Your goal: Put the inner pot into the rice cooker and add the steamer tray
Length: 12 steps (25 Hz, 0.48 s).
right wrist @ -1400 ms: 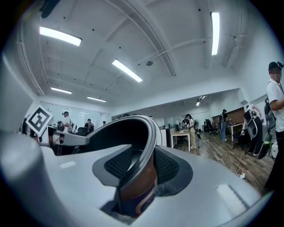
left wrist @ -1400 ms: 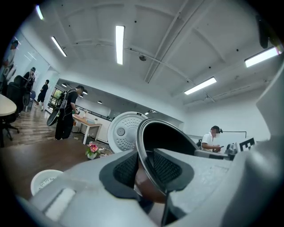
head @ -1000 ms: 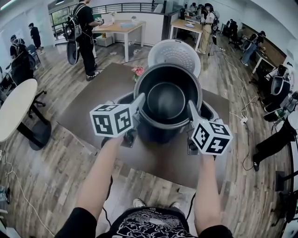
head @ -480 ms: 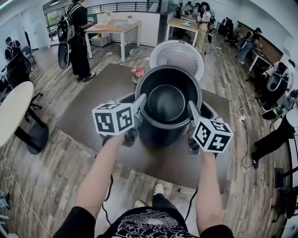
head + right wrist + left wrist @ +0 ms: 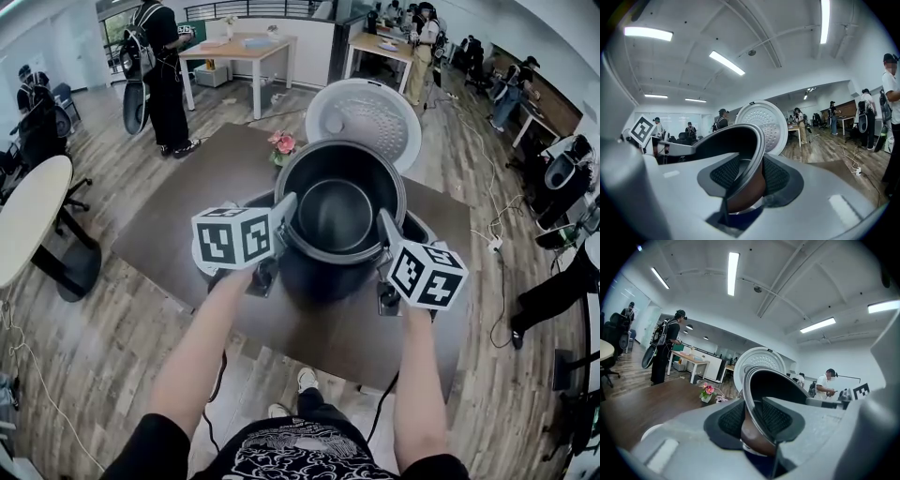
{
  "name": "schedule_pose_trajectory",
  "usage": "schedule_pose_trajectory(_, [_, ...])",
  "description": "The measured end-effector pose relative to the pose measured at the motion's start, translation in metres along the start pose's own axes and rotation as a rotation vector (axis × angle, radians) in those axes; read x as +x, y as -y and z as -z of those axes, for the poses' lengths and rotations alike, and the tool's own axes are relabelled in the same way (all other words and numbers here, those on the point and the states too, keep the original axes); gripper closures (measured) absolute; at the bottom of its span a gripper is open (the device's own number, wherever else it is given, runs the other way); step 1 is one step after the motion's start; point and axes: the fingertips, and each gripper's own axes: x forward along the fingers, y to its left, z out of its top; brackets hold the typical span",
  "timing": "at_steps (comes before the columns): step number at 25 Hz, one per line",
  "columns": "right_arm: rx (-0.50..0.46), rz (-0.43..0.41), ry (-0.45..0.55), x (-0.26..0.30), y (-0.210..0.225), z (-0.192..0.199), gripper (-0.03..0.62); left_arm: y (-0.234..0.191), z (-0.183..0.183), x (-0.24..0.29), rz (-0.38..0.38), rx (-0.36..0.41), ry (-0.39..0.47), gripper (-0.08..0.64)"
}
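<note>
The dark inner pot (image 5: pixel 337 211) hangs over the rice cooker body (image 5: pixel 417 228), held by both grippers at its rim. My left gripper (image 5: pixel 289 208) is shut on the pot's left rim (image 5: pixel 749 394), its black pads on either side of the wall. My right gripper (image 5: pixel 382 221) is shut on the pot's right rim (image 5: pixel 757 154) the same way. The cooker's white perforated lid (image 5: pixel 364 111) stands open behind the pot. The lower part of the pot hides most of the cooker's cavity. I cannot pick out a steamer tray in any view.
The cooker stands on a dark brown table (image 5: pixel 197 202). A small pot of pink flowers (image 5: pixel 280 146) sits at the back, left of the lid. A round white table (image 5: pixel 28 220) is at the far left; people stand about the room.
Both grippers have sunk a little with the pot, lowering it toward the cooker. The head view has shifted slightly, and the person at the back left has moved.
</note>
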Motion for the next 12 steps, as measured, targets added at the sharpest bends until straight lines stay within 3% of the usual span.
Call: schedule_pose_trajectory(12, [0.044, -0.022, -0.107, 0.031, 0.022, 0.032, 0.43, -0.014, 0.022, 0.033, -0.062, -0.021, -0.066, 0.448])
